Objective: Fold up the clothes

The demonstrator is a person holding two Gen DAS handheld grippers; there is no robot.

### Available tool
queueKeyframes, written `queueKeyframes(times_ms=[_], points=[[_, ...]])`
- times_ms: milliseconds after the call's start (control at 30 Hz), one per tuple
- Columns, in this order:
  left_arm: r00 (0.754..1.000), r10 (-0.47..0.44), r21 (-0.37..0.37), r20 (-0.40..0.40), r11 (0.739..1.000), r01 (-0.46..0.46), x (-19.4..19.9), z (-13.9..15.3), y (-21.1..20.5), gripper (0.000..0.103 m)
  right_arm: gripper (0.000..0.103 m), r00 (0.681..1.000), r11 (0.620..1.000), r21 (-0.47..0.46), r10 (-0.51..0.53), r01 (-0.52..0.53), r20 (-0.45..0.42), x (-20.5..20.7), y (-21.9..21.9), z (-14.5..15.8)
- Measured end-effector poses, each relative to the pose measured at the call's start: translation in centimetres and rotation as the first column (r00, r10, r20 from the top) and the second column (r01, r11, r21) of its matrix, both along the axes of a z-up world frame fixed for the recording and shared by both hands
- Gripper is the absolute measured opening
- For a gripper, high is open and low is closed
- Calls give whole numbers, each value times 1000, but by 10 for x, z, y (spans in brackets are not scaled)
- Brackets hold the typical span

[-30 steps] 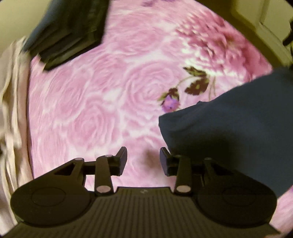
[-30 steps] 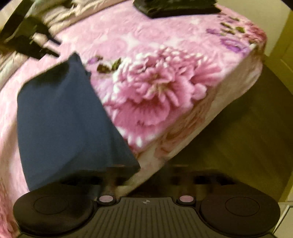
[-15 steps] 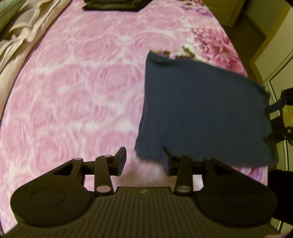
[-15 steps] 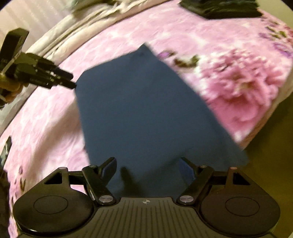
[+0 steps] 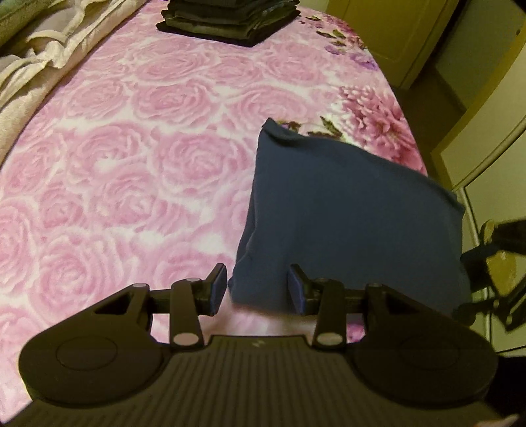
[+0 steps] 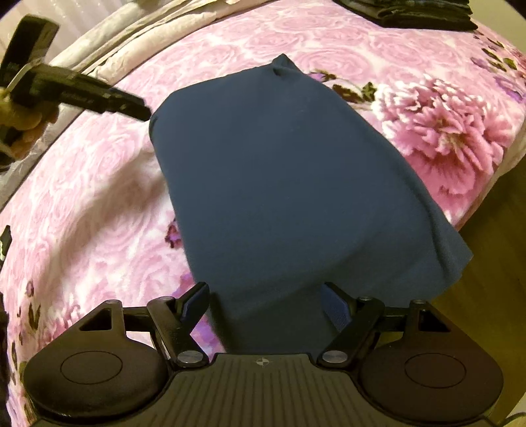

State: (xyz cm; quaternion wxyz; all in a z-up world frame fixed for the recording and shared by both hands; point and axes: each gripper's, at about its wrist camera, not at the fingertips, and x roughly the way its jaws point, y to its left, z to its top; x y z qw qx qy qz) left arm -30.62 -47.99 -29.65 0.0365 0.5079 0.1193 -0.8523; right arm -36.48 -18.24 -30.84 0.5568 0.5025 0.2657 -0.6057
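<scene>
Here my navy folded garment (image 6: 289,184) lies smooth on the pink floral bedspread (image 5: 131,164) near the bed's edge; my left gripper (image 5: 257,289) and right gripper (image 6: 266,302) both gape, unclenched, over its near edge.

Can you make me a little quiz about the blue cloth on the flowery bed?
1. True or false: the folded navy blue cloth hangs partly over the edge of the pink rose-patterned bedspread.
2. What sits at the far end of the bed? A) a stack of dark folded clothes B) a red pillow C) a basket
3. Are the jaws of the right gripper closed on the cloth, or open?

Key
1. True: its near corner sticks out past the bed edge, over the floor.
2. A, the stack of dark folded clothes.
3. Open, with the cloth's near edge lying between them.
</scene>
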Motion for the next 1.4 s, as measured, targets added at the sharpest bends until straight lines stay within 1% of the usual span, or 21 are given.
queueKeyframes(times_ms=[100,233,267,367,500,567,700,733,800,900,967,1067,1133,1200,1267,1333,1400], points=[[1000,10,53,-3,999,-10,-7,-9,-6,36,78,1000,1000,3,-18,18,12,3,3,-3],[1000,20,95,17,995,-22,-16,-24,-12,35,78,999,999,31,-40,39,21,7,9,-11],[999,17,98,29,995,-20,-18,-27,-13,32,78,999,998,35,-48,47,22,7,10,-12],[997,-18,65,79,998,13,-24,-37,-9,31,78,997,996,41,-74,73,29,4,12,-15],[994,-16,62,107,998,10,-29,-41,-9,31,78,994,994,51,-100,98,42,1,9,-19],[993,-15,62,119,998,7,-31,-42,-9,31,78,994,994,36,-101,99,44,1,6,-15],[994,17,99,106,995,-28,-27,-23,-17,31,78,995,995,-29,-95,96,40,-3,-1,-3],[996,32,104,87,994,-41,-26,-15,-19,27,78,994,993,-45,-104,106,44,-6,-3,-2],[998,54,120,45,991,-59,-27,0,-20,27,78,991,989,-75,-123,127,50,-15,-7,-3],[999,51,140,0,989,-50,-39,8,-16,27,77,987,986,-79,-144,149,65,-24,-20,-10],[1000,20,129,11,991,-22,-52,1,-7,27,77,984,985,-67,-153,159,92,-28,-27,-19],[997,-24,99,67,995,17,-63,-23,5,27,77,974,983,-39,-172,179,146,-33,-30,-34],[994,-47,69,100,997,40,-66,-38,11,27,77,975,986,-37,-156,164,156,-34,-30,-35],[994,-45,65,99,997,39,-64,-39,11,27,77,977,988,-38,-144,152,155,-39,-28,-31],[994,-37,74,103,997,30,-65,-33,8,27,77,979,989,-39,-133,141,154,-44,-26,-28],[997,-30,90,76,996,23,-67,-21,5,27,77,975,982,-51,-173,181,141,-55,-22,-26],[999,-26,108,35,994,22,-72,-10,4,28,77,963,971,-44,-228,236,147,-68,-20,-30]])
